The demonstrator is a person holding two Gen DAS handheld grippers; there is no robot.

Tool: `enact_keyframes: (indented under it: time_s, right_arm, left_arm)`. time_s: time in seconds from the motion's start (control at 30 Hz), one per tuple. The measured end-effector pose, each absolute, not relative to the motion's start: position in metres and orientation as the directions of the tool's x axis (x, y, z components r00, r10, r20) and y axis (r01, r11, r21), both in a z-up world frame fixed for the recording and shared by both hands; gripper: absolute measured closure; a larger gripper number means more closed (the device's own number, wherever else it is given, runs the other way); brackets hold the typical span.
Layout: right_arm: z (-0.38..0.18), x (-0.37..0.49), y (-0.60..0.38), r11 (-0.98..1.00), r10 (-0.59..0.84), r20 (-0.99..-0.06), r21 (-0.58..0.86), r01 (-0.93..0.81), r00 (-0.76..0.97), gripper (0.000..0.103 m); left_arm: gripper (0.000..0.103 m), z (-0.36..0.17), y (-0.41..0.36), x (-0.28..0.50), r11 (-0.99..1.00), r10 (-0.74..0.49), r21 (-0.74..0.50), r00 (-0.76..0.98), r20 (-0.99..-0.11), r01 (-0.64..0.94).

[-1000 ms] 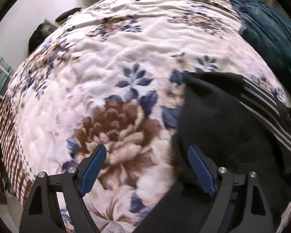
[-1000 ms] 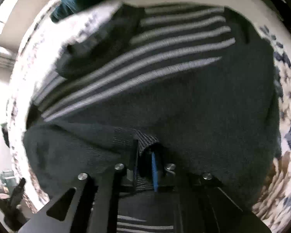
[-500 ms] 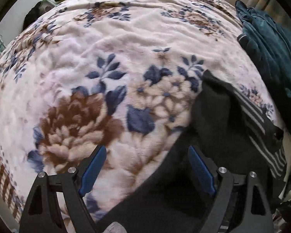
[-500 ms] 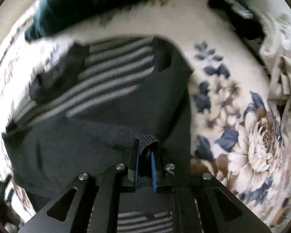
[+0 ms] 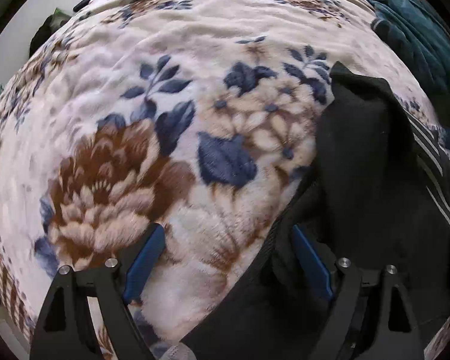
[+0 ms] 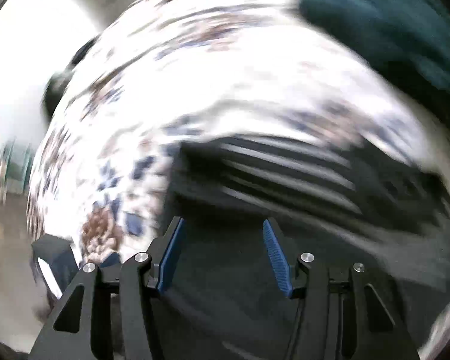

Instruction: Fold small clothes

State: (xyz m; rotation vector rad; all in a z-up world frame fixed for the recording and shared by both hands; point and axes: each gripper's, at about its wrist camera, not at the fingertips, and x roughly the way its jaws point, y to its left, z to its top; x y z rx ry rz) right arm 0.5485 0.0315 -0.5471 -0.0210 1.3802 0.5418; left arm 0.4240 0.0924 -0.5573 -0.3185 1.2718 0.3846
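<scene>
A small black garment (image 5: 363, 162) with grey stripes along one edge lies bunched on the floral blanket (image 5: 171, 96), at the right of the left wrist view. My left gripper (image 5: 228, 240) is open and empty, its right finger at the garment's edge. In the blurred right wrist view the same striped garment (image 6: 285, 180) lies ahead and under my right gripper (image 6: 222, 237), which is open with nothing between its pads.
A dark teal garment (image 5: 420, 36) is heaped at the bed's far right, also in the right wrist view (image 6: 390, 24). Dark objects (image 5: 45, 36) sit past the bed's far left edge. The blanket's checked border (image 5: 3, 270) marks the left edge.
My right gripper has opened and let go of the garment's hem, and it swings fast, blurring its view. The left gripper has shifted so the garment sits further right.
</scene>
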Motion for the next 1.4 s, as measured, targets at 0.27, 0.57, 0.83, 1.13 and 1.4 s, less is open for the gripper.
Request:
enact_keyframes:
  time_s: [0.27,0.57,0.83,1.13,1.4]
  right_arm:
    - [-0.595,0.623,0.068,0.936,0.235,-0.968,0.201,-0.29,0.087,0.085]
    - [-0.57,0.637,0.08,0.873,0.383,-0.924,0.359,-0.331,0.008,0.053]
    - [-0.621,0.658,0.095,0.885,0.402,-0.906,0.422,-0.195,-0.134,0.093]
    - [-0.588,0.674,0.026,0.838,0.541,-0.839,0.544,-0.047,-0.061,0.07]
    - [-0.61,0.64,0.024,0.919,0.362,-0.921,0.378,-0.11,-0.141,0.096]
  left_arm:
    - [0.017,-0.566,0.1,0.421,0.878,0.065,-0.07,0.264,-0.962,-0.473]
    - [0.017,-0.567,0.11,0.41,0.881,0.034,-0.096,0.265,-0.964,-0.463]
    - [0.017,-0.566,0.107,0.415,0.895,0.038,-0.083,0.262,-0.964,-0.438]
    - [0.017,-0.565,0.108,0.41,0.907,0.029,-0.082,0.257,-0.966,-0.414]
    - [0.017,-0.564,0.109,0.407,0.915,0.028,-0.075,0.25,-0.968,-0.396]
